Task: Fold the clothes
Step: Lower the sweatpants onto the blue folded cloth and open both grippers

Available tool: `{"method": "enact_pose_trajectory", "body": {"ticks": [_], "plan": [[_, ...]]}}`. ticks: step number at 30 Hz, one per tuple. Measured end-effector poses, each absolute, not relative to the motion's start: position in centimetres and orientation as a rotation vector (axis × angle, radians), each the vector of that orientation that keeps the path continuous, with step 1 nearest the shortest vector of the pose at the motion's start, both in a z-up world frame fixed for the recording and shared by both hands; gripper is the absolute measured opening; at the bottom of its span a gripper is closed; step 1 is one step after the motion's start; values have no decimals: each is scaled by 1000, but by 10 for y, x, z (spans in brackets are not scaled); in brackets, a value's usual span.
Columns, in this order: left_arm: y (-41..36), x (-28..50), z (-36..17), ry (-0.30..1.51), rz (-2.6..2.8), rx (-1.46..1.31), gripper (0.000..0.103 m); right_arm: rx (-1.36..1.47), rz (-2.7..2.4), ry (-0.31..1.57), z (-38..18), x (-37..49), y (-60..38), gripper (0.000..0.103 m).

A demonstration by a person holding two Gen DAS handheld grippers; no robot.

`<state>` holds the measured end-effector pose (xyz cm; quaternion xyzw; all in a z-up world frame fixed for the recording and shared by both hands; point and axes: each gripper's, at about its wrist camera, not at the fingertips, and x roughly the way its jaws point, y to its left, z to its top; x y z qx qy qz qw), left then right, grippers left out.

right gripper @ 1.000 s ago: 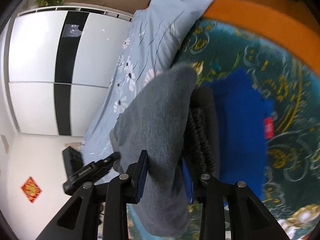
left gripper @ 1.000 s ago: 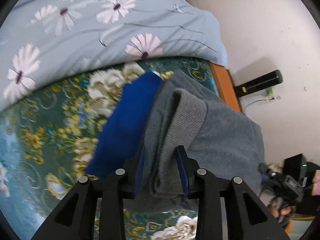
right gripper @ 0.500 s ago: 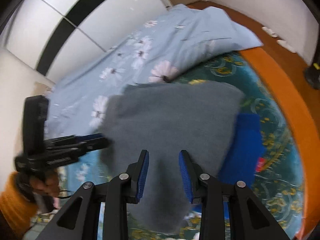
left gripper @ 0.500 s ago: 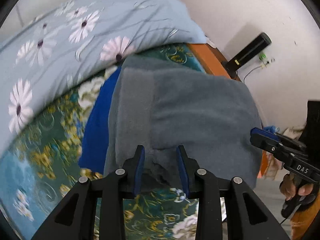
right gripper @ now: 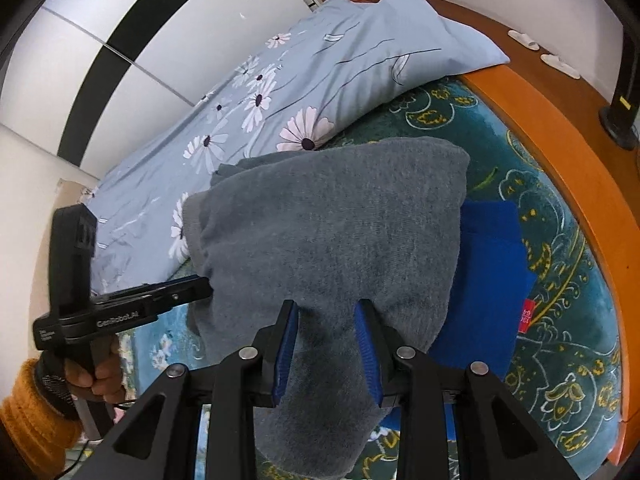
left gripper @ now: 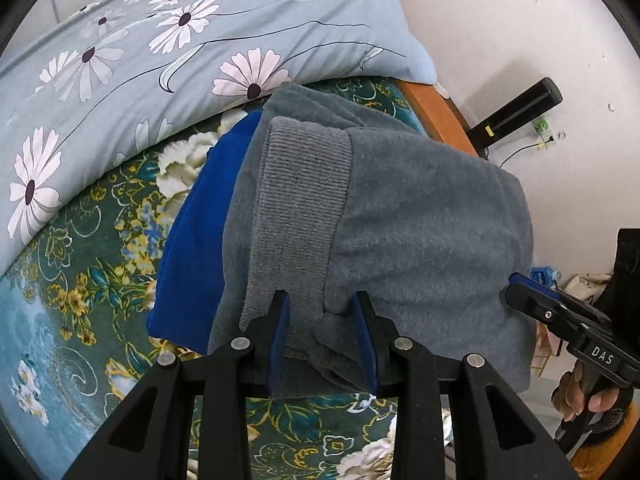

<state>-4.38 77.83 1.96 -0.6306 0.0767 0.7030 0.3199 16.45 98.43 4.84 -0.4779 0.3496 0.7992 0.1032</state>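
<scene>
**Grey fleece held up at two edges over the bed**

Grey fleece garment (left gripper: 420, 232) fills the centre of both wrist views, hanging between the two grippers above a green floral bedspread (left gripper: 80, 280). In the left wrist view the left gripper (left gripper: 322, 320) sits at the lower middle of the frame, its blue pads narrowly parted and pinching the fabric just below a ribbed cuff (left gripper: 300, 200). In the right wrist view the right gripper (right gripper: 326, 328) is also at the lower middle, jaws set narrow and clamped on a thick bunch of the same grey cloth, which droops below the pads towards the bottom edge.

A folded blue garment (right gripper: 488, 276) lies flat on the bedspread beneath and to the right of the grey one in that view. A pale blue daisy-print duvet (right gripper: 320, 80) is heaped across the upper part of both frames.

The step in hand looks like laying the grey piece down for a fold. To do it well, both grips should stay firm and level with each other so the held edge stays straight, and the cloth should be kept taut between them. The far edge should touch down first, with the cuff tucked inside, not trailing. Landing it squarely on or beside the blue piece would keep the stack neat.
</scene>
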Motion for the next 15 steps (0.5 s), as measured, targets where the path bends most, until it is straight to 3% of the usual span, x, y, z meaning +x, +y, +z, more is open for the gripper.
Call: {"method": "enact_pose_trajectory", "body": {"ticks": [10,15], "plan": [[777,-46,25,211,1859,-1663,34,-1295,2420,1064,81,158,1033,33],[780,-45,22,211,1860,-1663,34,-1370,2342,1034,58,146,1053,34]]}}
